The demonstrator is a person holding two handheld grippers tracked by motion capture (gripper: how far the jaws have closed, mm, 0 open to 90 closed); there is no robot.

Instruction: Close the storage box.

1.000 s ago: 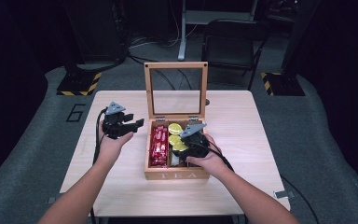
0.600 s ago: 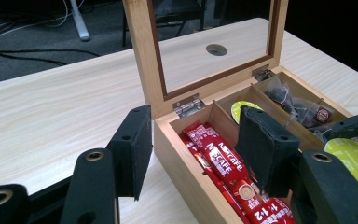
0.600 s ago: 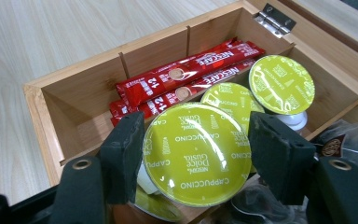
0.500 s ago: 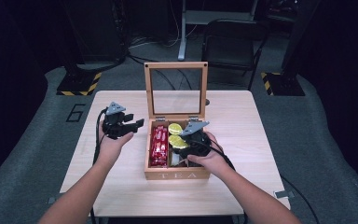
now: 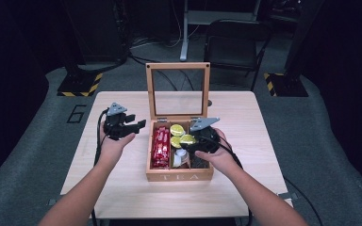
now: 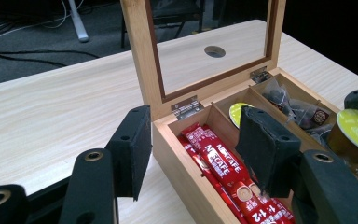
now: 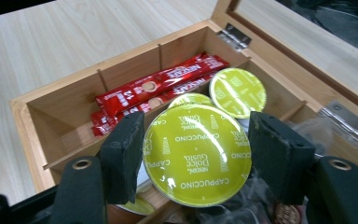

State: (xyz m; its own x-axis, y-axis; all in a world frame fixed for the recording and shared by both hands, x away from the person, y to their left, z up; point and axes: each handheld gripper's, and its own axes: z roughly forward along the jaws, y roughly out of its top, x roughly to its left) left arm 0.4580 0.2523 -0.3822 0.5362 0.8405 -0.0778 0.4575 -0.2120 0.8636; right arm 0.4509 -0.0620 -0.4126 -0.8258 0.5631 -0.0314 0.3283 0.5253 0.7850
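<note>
The left gripper [image 5: 139,125] was held with jaws apart and nothing between them, just left of the wooden tea box [image 5: 179,177]. A green capsule [image 7: 196,153] was clamped by the right gripper [image 7: 196,156] above the middle compartment.

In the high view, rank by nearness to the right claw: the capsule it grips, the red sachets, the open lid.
1. Capsule: between the right claw's pads.
2. Red sachets: box's left compartment.
3. Lid: upright at the box's back.
</note>
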